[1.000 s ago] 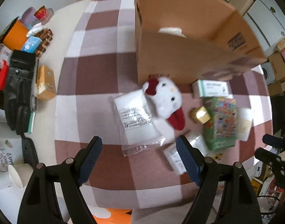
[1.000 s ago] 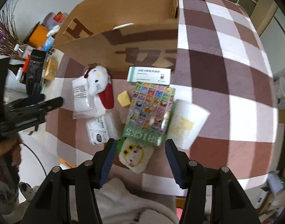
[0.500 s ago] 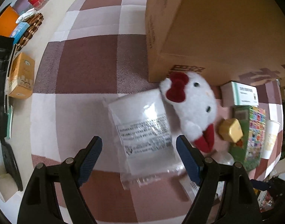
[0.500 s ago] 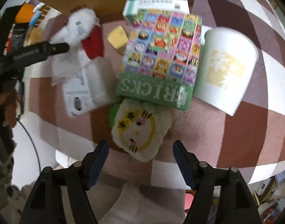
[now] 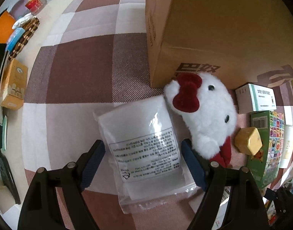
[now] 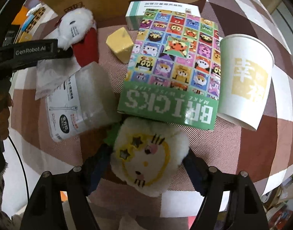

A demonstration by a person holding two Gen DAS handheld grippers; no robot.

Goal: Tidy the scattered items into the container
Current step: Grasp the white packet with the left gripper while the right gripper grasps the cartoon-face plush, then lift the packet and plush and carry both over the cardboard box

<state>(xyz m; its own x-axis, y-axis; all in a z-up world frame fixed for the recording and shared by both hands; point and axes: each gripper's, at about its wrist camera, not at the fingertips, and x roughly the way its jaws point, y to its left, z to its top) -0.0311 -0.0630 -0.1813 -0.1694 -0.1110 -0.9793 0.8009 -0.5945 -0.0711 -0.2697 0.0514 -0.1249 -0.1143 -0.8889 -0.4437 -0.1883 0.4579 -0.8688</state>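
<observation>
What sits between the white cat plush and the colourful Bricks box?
A yellow block lies between the plush and the Bricks box, on the checked cloth; the right wrist view shows it best.

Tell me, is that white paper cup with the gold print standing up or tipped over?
Tipped over. The white paper cup with gold print lies on its side on the checked cloth, beside the green bricks box.

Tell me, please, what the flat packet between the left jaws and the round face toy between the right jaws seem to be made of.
The flat packet looks like clear, glossy plastic film over something white: it shows glare, wrinkles and a printed label. What is inside cannot be told. The round face toy looks like cream plush with a fuzzy pile; its features seem stitched, probably over soft stuffing.
</observation>
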